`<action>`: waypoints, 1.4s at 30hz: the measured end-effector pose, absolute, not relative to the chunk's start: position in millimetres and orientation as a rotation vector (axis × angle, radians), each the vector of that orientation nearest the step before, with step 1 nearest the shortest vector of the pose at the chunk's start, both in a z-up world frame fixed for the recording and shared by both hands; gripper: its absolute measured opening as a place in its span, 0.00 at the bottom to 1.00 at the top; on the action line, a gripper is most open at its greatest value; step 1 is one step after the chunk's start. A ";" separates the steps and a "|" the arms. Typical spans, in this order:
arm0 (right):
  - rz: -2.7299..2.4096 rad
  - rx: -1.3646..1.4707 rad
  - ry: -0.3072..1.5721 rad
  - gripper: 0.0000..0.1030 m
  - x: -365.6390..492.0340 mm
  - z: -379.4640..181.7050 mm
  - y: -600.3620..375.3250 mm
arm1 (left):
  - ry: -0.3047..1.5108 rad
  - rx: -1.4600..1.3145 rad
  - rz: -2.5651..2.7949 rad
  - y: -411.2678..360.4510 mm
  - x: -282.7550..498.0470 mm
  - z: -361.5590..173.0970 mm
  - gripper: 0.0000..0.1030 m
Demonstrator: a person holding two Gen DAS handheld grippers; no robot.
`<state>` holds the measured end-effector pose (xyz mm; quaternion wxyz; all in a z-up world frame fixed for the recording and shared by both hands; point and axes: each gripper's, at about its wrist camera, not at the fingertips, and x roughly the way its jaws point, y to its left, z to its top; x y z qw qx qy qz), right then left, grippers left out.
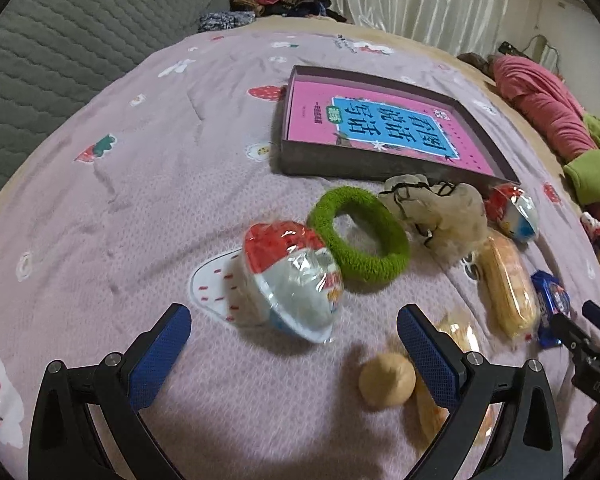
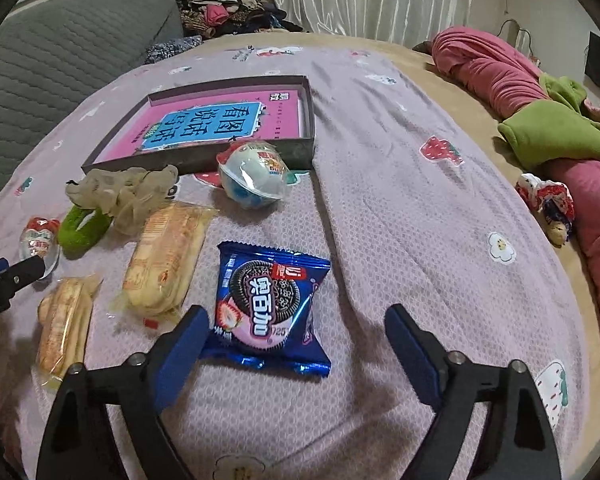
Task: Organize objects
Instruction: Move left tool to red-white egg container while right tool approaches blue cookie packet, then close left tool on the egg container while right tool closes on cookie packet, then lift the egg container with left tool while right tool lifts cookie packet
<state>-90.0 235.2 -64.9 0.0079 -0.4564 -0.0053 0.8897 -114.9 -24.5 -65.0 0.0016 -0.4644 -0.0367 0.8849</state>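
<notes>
My left gripper (image 1: 294, 338) is open and empty, just short of a wrapped egg-shaped candy (image 1: 292, 276) that leans on a green fuzzy ring (image 1: 358, 234). My right gripper (image 2: 296, 338) is open and empty, its left finger at the edge of a blue cookie packet (image 2: 270, 304). A dark shallow box (image 1: 384, 160) holding a pink book (image 1: 380, 120) lies beyond; it also shows in the right wrist view (image 2: 300, 148). A second wrapped egg (image 2: 254, 180) sits by the box's near corner.
A beige mesh pouch (image 2: 128, 190), two clear-wrapped pastries (image 2: 168, 256) (image 2: 62, 324) and a tan ball (image 1: 386, 378) lie among the items on the lilac bedspread (image 2: 400, 208). Pink and green bedding (image 2: 540, 120) is bunched at the right. A grey quilted headboard (image 1: 60, 40) is at the left.
</notes>
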 end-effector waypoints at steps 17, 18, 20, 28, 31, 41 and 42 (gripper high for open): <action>2.752 -1.506 -0.027 0.68 -105.5 -75.7 225.5 | -0.076 -1.447 2.757 -18.6 -134.2 -74.4 0.56; 2.744 -1.524 -0.033 0.68 -107.7 -78.0 223.6 | -0.089 -1.446 2.752 -20.2 -134.8 -74.4 0.56; 2.732 -1.549 -0.031 0.64 -110.9 -82.3 220.4 | -0.097 -1.443 2.748 -21.0 -134.9 -74.8 0.56; 2.763 -1.557 -0.043 0.54 -113.4 -85.7 217.7 | -0.120 -1.439 2.749 -24.9 -137.9 -75.1 0.54; 2.785 -1.540 -0.038 0.52 -108.6 -81.7 219.7 | -0.126 -1.428 2.754 -26.7 -136.2 -73.8 0.53; 2.844 -1.499 0.065 0.51 -88.8 -64.2 230.5 | -0.114 -1.374 2.778 -25.2 -116.2 -62.5 0.53; 2.846 -1.495 0.062 0.51 -87.1 -61.9 230.7 | -0.111 -1.366 2.778 -23.7 -112.7 -60.3 0.53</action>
